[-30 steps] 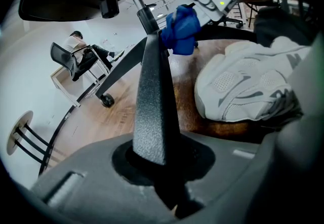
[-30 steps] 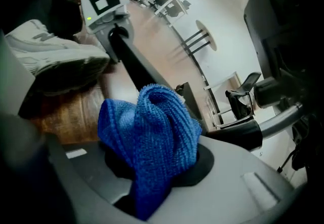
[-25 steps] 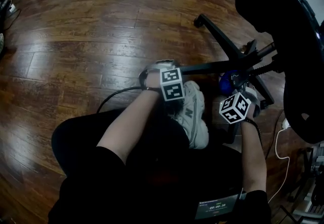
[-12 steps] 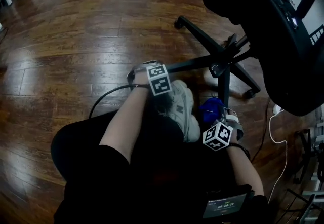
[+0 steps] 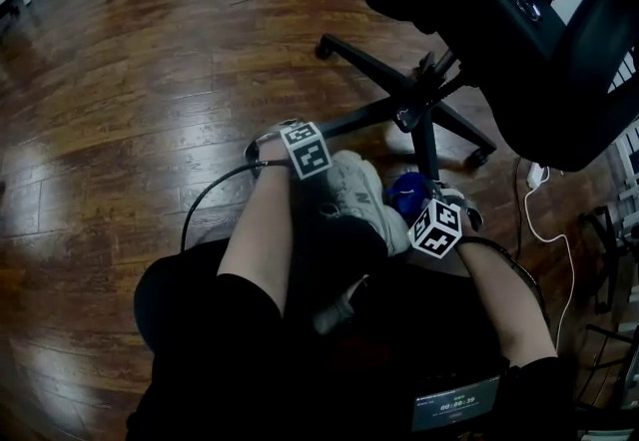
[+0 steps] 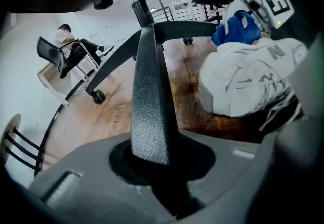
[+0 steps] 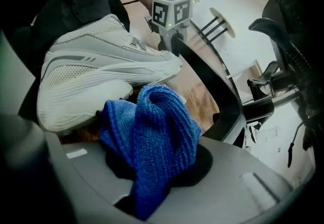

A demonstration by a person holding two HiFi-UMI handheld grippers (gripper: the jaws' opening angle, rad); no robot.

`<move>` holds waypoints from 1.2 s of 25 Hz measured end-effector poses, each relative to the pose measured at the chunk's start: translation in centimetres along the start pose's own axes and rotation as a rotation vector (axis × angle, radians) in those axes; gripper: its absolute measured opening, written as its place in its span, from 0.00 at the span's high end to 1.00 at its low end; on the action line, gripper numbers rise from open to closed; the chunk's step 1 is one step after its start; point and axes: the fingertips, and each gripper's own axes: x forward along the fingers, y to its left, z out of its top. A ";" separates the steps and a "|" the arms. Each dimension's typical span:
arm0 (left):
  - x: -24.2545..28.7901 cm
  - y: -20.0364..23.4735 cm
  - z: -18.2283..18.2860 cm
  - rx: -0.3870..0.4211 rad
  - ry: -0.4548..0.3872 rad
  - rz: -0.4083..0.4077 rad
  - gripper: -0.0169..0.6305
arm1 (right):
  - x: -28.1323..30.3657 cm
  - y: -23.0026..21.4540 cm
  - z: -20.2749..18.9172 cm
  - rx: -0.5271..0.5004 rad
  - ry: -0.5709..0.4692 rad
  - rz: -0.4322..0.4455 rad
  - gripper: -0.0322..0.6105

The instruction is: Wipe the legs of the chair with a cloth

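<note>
The blue cloth (image 7: 152, 137) is bunched between the jaws of the right gripper (image 5: 421, 202), which are closed on it so that folds spill out above them. It sits on the person's side of the chair hub (image 5: 409, 115), just beside the end of the near leg (image 5: 427, 155) that runs from the hub towards the person; whether cloth and leg touch cannot be told. Another chair leg (image 6: 149, 111), black and rough-textured, runs from the hub out to the left gripper (image 5: 283, 137), whose jaws are narrowly set and clamped on the leg's outer end. Between these two legs, on the person's side of the hub, rests a white sneaker (image 5: 364, 200), with the cloth just beside its toe. The chair seat (image 5: 479, 20) hangs over the hub. Further legs spread from the hub across the wooden floor (image 5: 150, 80). A black cable (image 5: 205, 195) curves over the floor, well out from the hub past the left gripper.
</note>
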 end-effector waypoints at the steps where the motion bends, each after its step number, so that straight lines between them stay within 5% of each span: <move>1: 0.1 -0.1 0.0 -0.004 0.007 -0.017 0.84 | 0.0 0.0 0.0 0.011 0.005 0.025 0.80; 7: 0.1 -0.7 -0.4 0.043 0.017 -0.068 0.80 | -0.1 0.3 0.3 0.073 0.021 0.204 0.81; 13: -0.3 -0.2 -0.2 -0.002 0.026 -0.035 0.86 | 0.2 -0.2 0.4 0.097 0.021 0.037 0.80; 18: 0.2 -0.1 -0.4 -0.027 0.090 -0.007 0.88 | 0.2 -0.1 0.5 0.128 0.009 0.051 0.80; 30: -0.5 -0.7 -0.3 -0.046 0.052 -0.010 0.89 | 0.8 -1.3 0.7 0.016 0.000 0.034 0.81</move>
